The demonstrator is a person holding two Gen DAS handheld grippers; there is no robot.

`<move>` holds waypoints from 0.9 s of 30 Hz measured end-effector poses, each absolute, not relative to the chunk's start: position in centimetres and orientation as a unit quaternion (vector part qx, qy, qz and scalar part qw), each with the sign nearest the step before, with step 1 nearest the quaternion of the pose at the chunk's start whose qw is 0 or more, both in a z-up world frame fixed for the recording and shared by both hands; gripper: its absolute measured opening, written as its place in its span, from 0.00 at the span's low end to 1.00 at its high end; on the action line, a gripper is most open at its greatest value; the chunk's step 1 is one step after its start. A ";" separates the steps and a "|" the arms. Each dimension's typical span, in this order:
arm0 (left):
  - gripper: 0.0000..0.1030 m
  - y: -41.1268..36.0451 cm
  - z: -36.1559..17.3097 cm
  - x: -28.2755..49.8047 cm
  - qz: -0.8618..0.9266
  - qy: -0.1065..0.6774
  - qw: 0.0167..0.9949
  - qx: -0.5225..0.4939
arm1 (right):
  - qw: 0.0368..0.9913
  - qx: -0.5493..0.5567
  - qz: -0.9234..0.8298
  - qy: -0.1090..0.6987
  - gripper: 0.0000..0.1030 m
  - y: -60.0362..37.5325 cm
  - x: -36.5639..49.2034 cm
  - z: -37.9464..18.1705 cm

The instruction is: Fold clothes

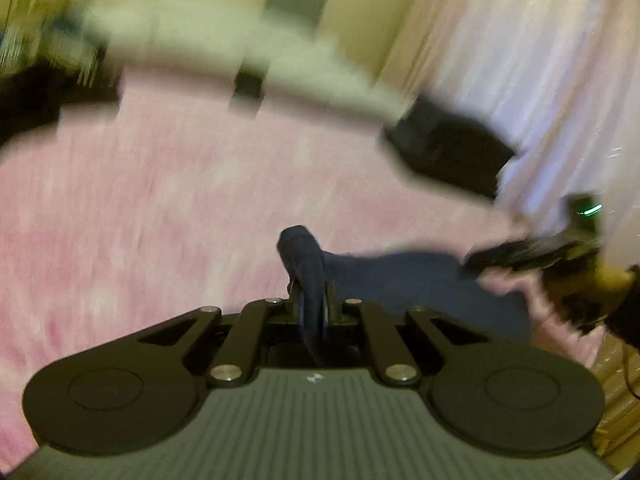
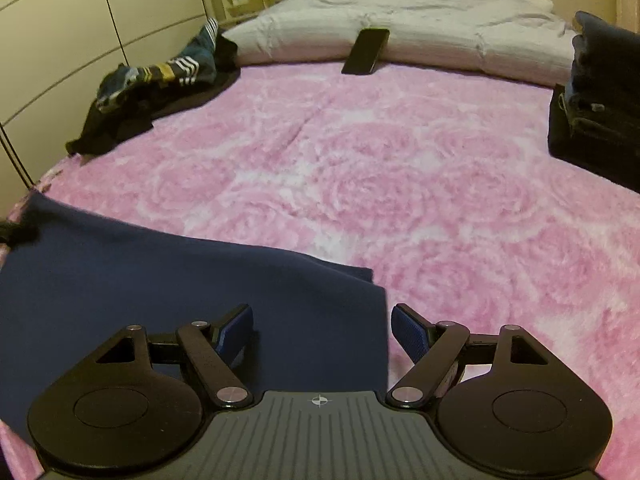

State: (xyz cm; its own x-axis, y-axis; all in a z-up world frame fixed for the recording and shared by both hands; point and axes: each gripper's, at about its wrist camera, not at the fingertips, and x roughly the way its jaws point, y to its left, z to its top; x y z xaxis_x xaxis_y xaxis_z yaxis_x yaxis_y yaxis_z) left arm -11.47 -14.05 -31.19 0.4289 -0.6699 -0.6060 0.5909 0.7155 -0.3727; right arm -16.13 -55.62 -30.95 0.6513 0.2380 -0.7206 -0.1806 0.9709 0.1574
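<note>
While the left wrist view is smeared with blur, the right wrist view is sharp and shows a pink rose-patterned blanket [image 2: 400,184] covering the bed. At its far end lies a white duvet [image 2: 400,12], bunched into a ridge. A navy garment [image 2: 160,288] lies flat on the near left part of the blanket, one straight folded edge running toward the right gripper. Against the right edge sits a stack of folded dark clothes [image 2: 596,92]; at the far left a loose heap of clothes [image 2: 160,80] — one piece striped. A black phone [image 2: 366,51] leans on the duvet's ridge.

The right gripper [image 2: 322,326] is spread wide, its blue pads apart, the left pad [image 2: 236,326] over the navy cloth and the right one over the blanket, straddling the garment's edge and holding nothing.

The left gripper [image 1: 312,296] is clenched on a bunched corner of the garment — navy cloth stands up between its jaws and trails off right.
</note>
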 end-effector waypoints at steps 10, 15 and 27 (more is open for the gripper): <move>0.26 -12.0 -29.3 -13.2 -0.306 0.373 0.876 -0.012 | 0.930 0.087 0.162 0.319 0.77 -53.0 -23.0 -26.7; 0.27 -13.1 -26.7 -17.8 -0.382 0.353 0.854 0.021 | 0.899 0.110 0.208 0.369 0.77 -49.6 -24.4 -29.4; 0.31 -17.5 -28.9 -21.2 -0.423 0.396 0.808 0.105 | 0.915 0.106 0.146 0.362 0.80 -50.7 -27.3 -30.4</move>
State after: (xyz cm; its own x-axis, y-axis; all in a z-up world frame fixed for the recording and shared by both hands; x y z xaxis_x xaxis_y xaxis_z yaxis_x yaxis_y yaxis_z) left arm -21.24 -17.45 -28.93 0.3283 -0.6010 -0.7287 0.7672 0.6197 -0.1654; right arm -27.31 -50.71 -30.36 0.6962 0.3428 -0.6307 -0.1898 0.9352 0.2988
